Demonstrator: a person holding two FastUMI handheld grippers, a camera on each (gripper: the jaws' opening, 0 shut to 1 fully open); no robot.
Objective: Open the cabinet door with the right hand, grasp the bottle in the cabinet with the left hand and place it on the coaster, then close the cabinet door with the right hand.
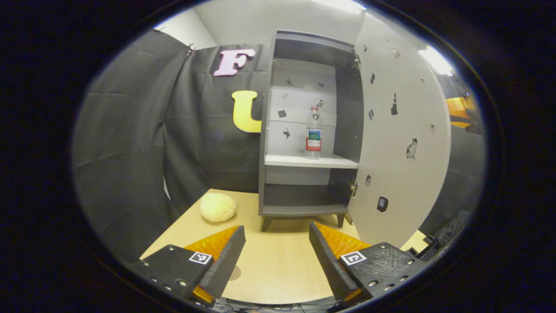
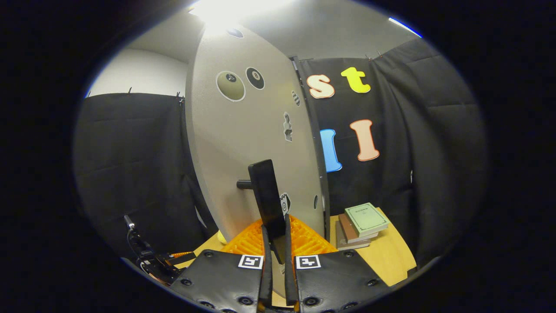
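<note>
Fingers of the right gripper [image 2: 275, 243] pinch the dark handle [image 2: 267, 198] of the open cabinet door [image 2: 243, 143]. The left gripper [image 1: 277, 252] is spread over the wooden table [image 1: 278, 269]; ahead, a clear bottle [image 1: 313, 133] stands upright on the cabinet shelf [image 1: 310, 161]. A yellow coaster [image 1: 217, 207] lies ahead-left.

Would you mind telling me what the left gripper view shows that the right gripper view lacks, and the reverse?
Left gripper view: the cabinet's inside with the bottle upright on the middle shelf, a pale round object on the table, and the open left gripper.

Right gripper view: the right gripper shut on the door handle, plus stacked books.

Shared: the open cabinet door and the wooden table.
</note>
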